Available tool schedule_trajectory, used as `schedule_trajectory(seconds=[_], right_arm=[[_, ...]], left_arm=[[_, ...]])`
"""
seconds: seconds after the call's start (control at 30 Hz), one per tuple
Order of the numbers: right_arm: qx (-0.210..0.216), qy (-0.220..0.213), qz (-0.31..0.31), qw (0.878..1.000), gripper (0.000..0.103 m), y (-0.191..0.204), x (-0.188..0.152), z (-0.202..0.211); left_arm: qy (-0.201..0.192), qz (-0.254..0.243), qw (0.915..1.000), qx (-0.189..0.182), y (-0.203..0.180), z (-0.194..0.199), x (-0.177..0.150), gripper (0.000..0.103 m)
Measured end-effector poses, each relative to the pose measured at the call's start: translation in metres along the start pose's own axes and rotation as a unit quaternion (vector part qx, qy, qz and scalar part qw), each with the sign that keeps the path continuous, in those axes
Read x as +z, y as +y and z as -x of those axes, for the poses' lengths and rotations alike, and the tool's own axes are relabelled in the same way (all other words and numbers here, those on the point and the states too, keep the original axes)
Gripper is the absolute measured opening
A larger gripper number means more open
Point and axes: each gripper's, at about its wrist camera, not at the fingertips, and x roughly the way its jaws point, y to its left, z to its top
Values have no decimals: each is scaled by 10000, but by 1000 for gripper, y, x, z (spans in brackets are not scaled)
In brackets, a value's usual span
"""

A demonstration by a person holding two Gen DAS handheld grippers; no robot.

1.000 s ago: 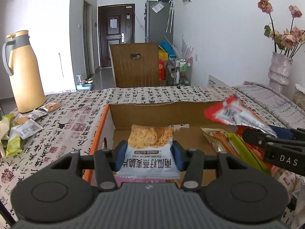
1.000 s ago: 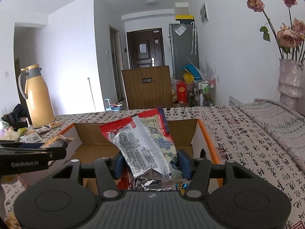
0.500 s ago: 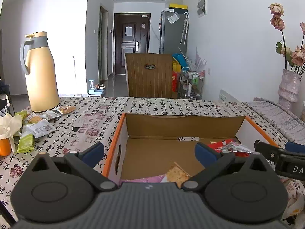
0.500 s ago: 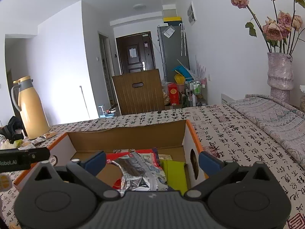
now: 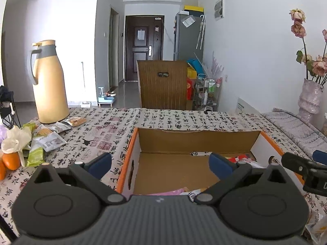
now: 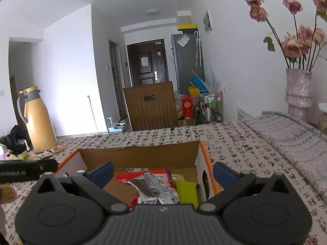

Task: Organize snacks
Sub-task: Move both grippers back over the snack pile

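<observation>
An open cardboard box with orange edges (image 5: 130,143) (image 6: 201,149) sits on the patterned tablecloth. My left gripper (image 5: 160,164) is open and empty above the box's near left part. My right gripper (image 6: 162,172) is open and empty above the box's right part. Inside the box lie a red and silver snack packet (image 6: 152,185), a green packet (image 6: 187,192), and a pink packet (image 5: 167,192) at the near edge. Several loose snack packets (image 5: 49,140) lie on the table at the left.
A tall yellow thermos jug (image 5: 50,83) stands at the far left. Oranges (image 5: 10,160) and a white bag sit at the left edge. A vase of dried roses (image 6: 298,89) stands at the right. A wooden chair back (image 5: 162,83) is behind the table.
Both grippers opened and let their snack packets drop into the box, then pulled back and up. The packets now lie in the box.
</observation>
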Motion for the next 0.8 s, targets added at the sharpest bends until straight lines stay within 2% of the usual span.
schedule_trajectory(seconds=[0.33,0.8], right_arm=[[89,68,195,9997,103,8,-11,40],[261,479,332,9980,103,17,-52,88]], left_arm=[[25,-128,9999,-15,5,29,-11,103],[306,-158,9993,-125,22,69,-52,103]])
